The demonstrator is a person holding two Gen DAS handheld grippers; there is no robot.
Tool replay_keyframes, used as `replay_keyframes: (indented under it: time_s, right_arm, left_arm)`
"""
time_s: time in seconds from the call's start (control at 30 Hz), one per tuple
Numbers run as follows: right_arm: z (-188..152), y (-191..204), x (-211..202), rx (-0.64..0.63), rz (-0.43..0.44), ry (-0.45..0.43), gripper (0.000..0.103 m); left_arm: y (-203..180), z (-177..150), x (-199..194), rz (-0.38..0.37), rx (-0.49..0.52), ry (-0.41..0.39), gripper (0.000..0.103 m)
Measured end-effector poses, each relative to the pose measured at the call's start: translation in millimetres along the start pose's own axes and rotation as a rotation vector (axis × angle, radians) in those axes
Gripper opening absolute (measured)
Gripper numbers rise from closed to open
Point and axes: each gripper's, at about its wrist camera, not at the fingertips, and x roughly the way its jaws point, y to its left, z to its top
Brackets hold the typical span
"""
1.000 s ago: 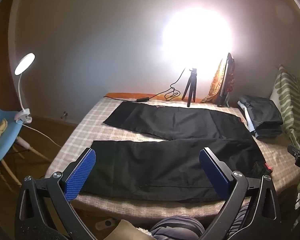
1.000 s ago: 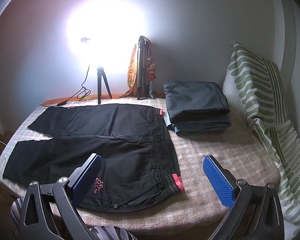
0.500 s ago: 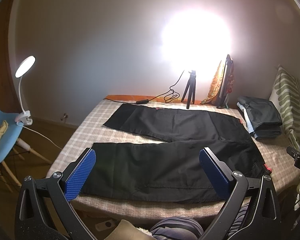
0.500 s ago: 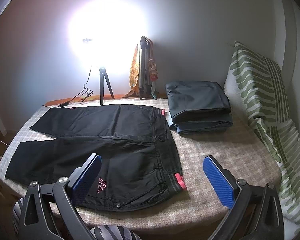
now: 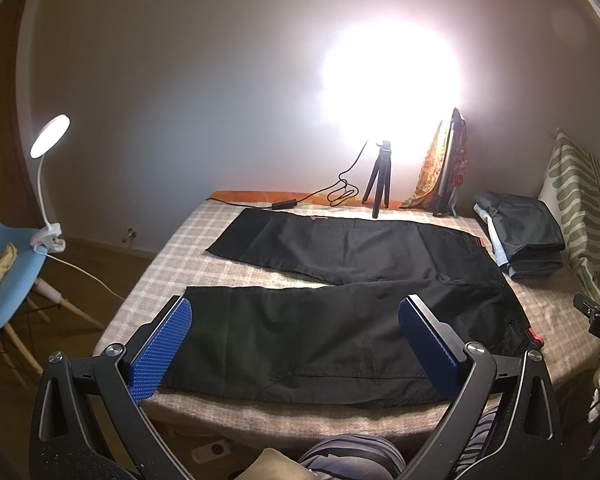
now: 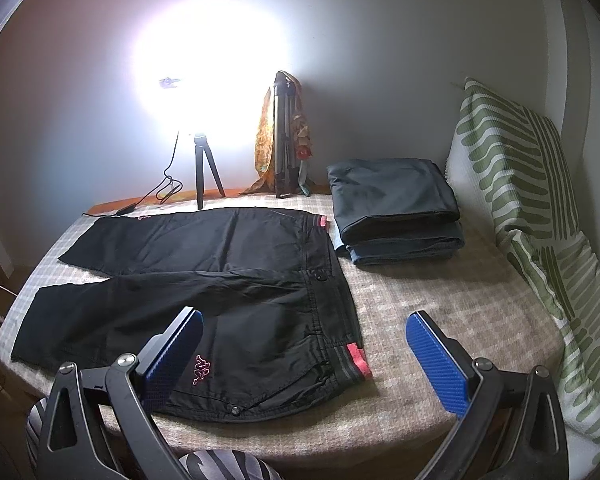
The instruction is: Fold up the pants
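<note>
Pants: black long pants point(image 5: 352, 300) lie flat on the bed, legs spread apart in a V, waistband to the right.
Bed: pale checked bedcover point(image 5: 168, 264), bare at the left of the pants.
Left gripper: black frame with blue textured pads point(image 5: 294, 344), jaws wide apart, held above the near bed edge, touching nothing.
Light: bright lamp on a small black tripod point(image 5: 378, 180) at the far wall.
Folded stack: dark folded clothes point(image 5: 518, 244) beside a green-striped white pillow point(image 5: 580, 200).
Left side: light-blue plastic chair point(image 5: 4, 272) with a white clip-on lamp point(image 5: 48, 160).
</note>
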Motion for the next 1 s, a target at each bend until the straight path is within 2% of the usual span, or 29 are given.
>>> replay_keyframes:
  time_s: [1.0]
  right_arm:
    - [-2.8, 0.2, 2.2, 0.001, 0.004, 0.003, 0.103]
  left_arm:
    - [-2.3, 2.7, -1.0, 0.001, 0.006, -0.001, 0.103]
